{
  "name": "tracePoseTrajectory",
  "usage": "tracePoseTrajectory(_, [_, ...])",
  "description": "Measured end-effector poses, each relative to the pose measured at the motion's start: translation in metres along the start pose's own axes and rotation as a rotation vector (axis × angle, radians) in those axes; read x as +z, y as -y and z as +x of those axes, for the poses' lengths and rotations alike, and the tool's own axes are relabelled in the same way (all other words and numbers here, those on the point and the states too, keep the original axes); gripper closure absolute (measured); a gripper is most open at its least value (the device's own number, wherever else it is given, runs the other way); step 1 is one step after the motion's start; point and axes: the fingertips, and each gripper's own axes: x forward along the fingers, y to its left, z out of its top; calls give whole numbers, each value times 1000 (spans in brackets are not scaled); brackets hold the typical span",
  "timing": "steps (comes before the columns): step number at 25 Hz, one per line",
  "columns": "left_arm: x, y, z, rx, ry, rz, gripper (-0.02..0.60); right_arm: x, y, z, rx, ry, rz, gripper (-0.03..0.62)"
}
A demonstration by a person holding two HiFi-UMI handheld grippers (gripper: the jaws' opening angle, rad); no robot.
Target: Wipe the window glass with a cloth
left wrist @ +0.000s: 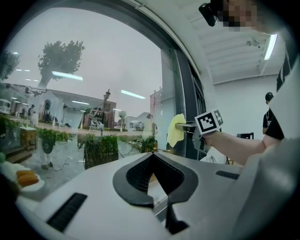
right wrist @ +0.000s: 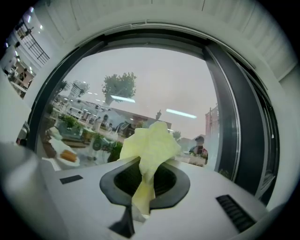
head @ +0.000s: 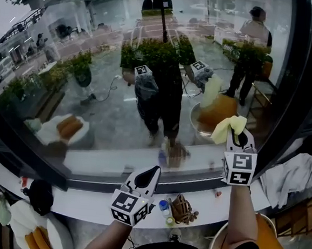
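The window glass fills the upper part of the head view and mirrors the room. My right gripper is raised against its lower right part, shut on a pale yellow cloth that bunches out above the jaws. In the right gripper view the cloth sticks up from the right gripper in front of the glass. My left gripper hangs lower, over the sill, jaws together and empty. The left gripper view shows the left gripper shut, with the cloth beyond it.
A white sill runs below the glass, with a small blue-capped bottle and a brown woven item on it. The dark window frame stands at right. A plate of bread sits lower left, white fabric lies right.
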Motion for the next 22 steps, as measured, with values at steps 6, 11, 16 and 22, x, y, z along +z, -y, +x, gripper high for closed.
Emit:
tracePoseTrajectory(6, [-16, -17, -88, 32, 9, -47, 574, 6, -79, -59, 69, -5, 66, 543])
tracePoseTrajectory(11, [-23, -10, -153, 56, 35, -40, 575, 9, -123, -123, 116, -21, 106, 543])
tracePoseTrajectory(16, [-36, 7, -208, 58, 25, -56, 575, 12, -159, -190, 142, -33, 106, 543])
tracePoseTrajectory(22, [-66, 25, -265, 49, -19, -74, 575, -10, -221, -262, 192, -70, 144, 543])
